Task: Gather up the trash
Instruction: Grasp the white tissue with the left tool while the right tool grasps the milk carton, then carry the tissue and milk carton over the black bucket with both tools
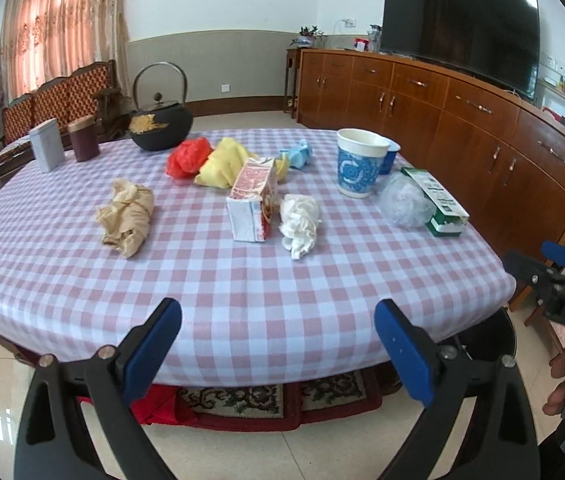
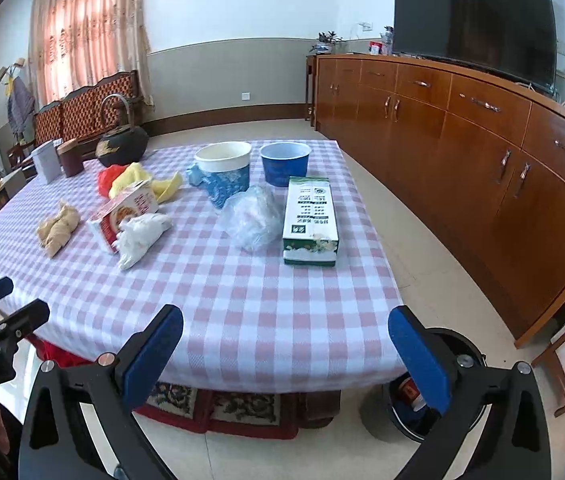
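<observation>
Trash lies on the checked table (image 1: 242, 288): a brown paper wad (image 1: 126, 216), a red-white carton (image 1: 252, 204), a white tissue wad (image 1: 300, 220), red (image 1: 184, 156) and yellow (image 1: 224, 162) bags, a clear plastic bag (image 1: 404, 202), a green-white box (image 1: 440, 204), a blue-white paper cup (image 1: 356, 164) and a blue cup (image 2: 284, 162). A black bin (image 2: 422, 396) with trash inside stands on the floor by the table's near right corner. My left gripper (image 1: 278, 346) and right gripper (image 2: 286, 352) are both open and empty, before the near table edge.
A black iron kettle (image 1: 160, 120), a grey tin (image 1: 46, 144) and a brown canister (image 1: 82, 140) stand at the table's far left. A long wooden sideboard (image 1: 462, 120) with a TV (image 1: 462, 28) runs along the right. A patterned rug (image 1: 250, 400) lies under the table.
</observation>
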The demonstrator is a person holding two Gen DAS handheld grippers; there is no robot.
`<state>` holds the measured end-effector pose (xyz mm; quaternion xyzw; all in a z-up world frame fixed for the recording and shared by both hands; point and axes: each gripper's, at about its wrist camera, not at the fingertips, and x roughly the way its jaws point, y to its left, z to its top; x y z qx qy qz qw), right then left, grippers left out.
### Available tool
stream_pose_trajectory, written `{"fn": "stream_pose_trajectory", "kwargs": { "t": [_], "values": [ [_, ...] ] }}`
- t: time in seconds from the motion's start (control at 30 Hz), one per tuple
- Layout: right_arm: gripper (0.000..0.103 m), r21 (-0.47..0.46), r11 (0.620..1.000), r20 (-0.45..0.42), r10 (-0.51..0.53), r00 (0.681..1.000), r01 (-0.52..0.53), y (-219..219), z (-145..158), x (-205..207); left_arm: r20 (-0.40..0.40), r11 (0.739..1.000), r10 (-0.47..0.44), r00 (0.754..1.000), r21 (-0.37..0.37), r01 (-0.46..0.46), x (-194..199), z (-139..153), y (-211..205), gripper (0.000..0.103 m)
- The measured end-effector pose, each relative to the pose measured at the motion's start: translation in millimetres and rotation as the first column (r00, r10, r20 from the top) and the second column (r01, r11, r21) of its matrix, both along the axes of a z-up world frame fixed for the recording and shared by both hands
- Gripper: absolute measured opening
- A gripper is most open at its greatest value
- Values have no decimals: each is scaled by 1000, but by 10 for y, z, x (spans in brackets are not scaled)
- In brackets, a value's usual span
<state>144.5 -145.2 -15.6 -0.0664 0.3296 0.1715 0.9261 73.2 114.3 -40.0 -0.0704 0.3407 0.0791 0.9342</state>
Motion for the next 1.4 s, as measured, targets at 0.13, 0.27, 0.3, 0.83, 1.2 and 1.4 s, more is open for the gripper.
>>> {"fn": "stream_pose_trajectory", "kwargs": {
  "t": [0.13,0.27,0.3,0.83,1.2,1.4],
  "values": [
    [103,-3,999,-61,-34,998,34,-25,-34,236,-8,1000,-25,1000,-3,25,200,-40,-30,78],
    [103,-13,999,-56,-40,998,39,-15,-75,444,-16,999,-42,999,-25,42,435,-98,-57,71],
    [103,-19,999,-61,-38,997,37,-15,-91,496,-20,999,-45,999,-26,45,480,-115,-67,71],
    [81,-67,998,-176,-10,984,-1,186,-534,1409,-114,998,-50,992,-35,47,1346,-408,-24,61],
    [56,-47,999,-162,-17,987,10,87,-527,1479,-117,998,-58,991,-28,55,1481,-450,-1,38],
    [56,-31,999,-119,-19,993,16,-49,-383,1299,-65,998,-65,996,-31,63,1344,-303,-47,37]
  ]
}}
